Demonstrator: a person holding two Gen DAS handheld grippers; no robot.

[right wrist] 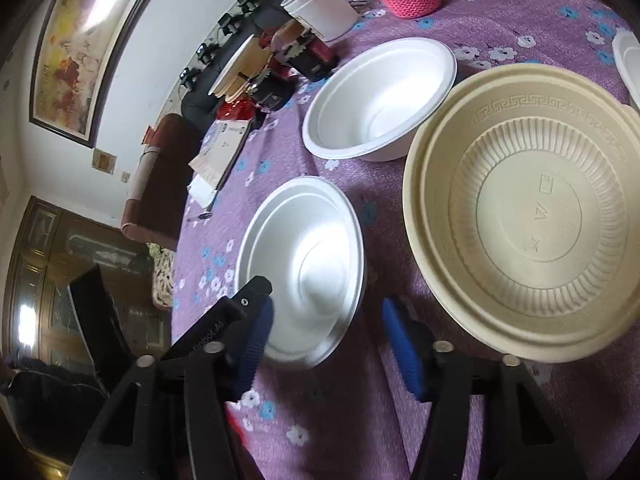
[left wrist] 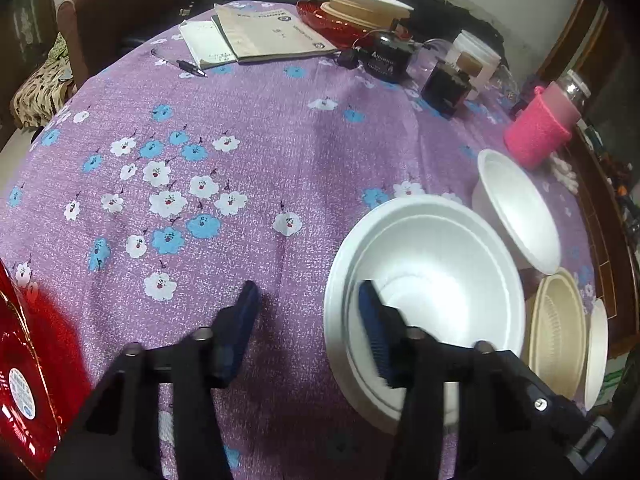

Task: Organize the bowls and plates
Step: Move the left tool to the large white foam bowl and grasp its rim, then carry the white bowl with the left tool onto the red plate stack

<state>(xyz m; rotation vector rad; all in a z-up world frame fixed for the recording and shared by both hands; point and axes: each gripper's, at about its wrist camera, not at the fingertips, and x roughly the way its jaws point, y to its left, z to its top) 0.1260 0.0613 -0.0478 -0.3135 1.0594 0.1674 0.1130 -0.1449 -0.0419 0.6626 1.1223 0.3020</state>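
Both grippers hovered spread and empty. The left gripper (left wrist: 308,320) straddled the rim of the near white bowl (left wrist: 432,264), apparently to lift it for stacking, while the right gripper (right wrist: 328,340) hung between that bowl and the beige bowl (right wrist: 524,216).

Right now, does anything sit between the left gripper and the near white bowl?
Nothing visible does. The left gripper already straddles the white bowl's near rim, one finger inside, one outside over the tablecloth, with a gap at the pads.

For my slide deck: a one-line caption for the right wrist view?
Right tongs open over the purple floral cloth, straddling a white bowl's near rim, beside a beige bowl.
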